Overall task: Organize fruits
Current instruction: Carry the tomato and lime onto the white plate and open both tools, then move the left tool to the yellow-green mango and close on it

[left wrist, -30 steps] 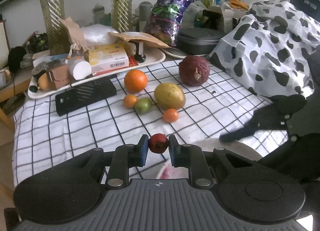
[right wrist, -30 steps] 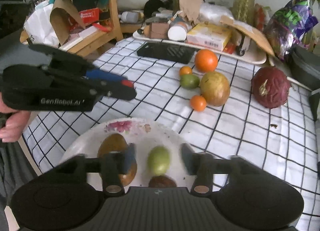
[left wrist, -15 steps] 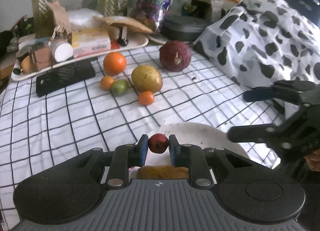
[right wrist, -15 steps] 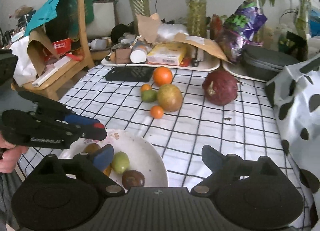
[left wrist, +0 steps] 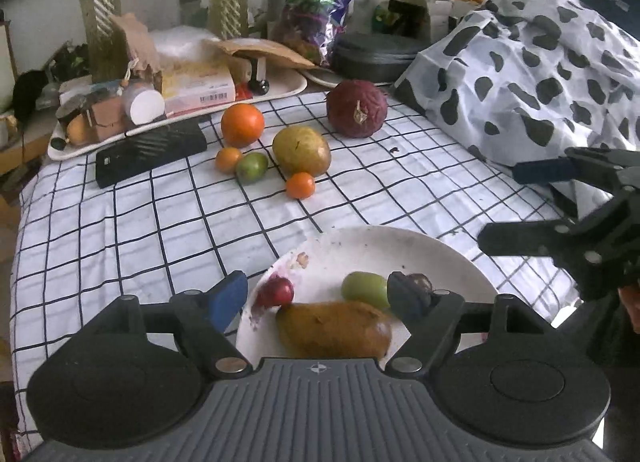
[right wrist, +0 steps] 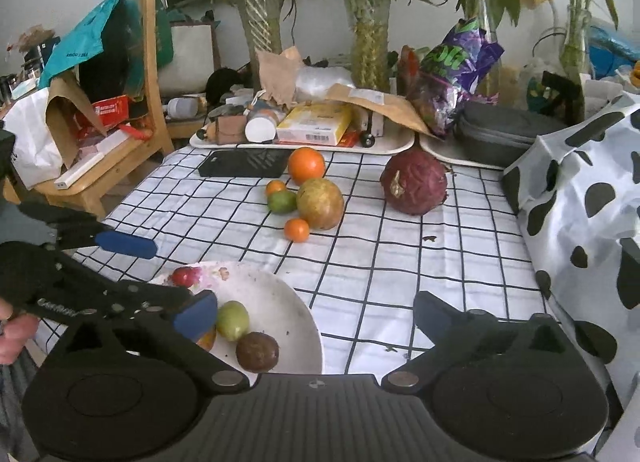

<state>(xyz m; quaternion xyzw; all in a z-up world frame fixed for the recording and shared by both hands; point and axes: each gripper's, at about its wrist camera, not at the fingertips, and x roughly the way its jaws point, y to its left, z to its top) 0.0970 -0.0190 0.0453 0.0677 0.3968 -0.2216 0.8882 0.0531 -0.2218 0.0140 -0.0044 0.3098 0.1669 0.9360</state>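
My left gripper [left wrist: 318, 298] is open over the white plate [left wrist: 420, 250]. The small red fruit [left wrist: 276, 291] lies free on the plate beside a brown-yellow fruit [left wrist: 334, 328], a green fruit [left wrist: 364, 285] and a dark fruit [left wrist: 418, 284]. My right gripper [right wrist: 316, 316] is open and empty at the plate's right edge [right wrist: 296, 302]. On the checked cloth lie an orange [left wrist: 242, 124], a yellow-green mango [left wrist: 301, 150], a large dark-red fruit [left wrist: 357, 108], two small oranges [left wrist: 300, 185] and a small green fruit [left wrist: 251, 167].
A black flat case [left wrist: 150, 150] and a cluttered white tray [left wrist: 288, 84] lie behind the fruit. A cow-print cloth [left wrist: 532, 74] covers the right side. Plant vases [right wrist: 370, 42] stand at the back. A wooden chair [right wrist: 120, 142] stands left of the table.
My left gripper came down over the plate, opened and let go of the small red fruit, which now lies on the plate. My right gripper pulled back from the plate, open.
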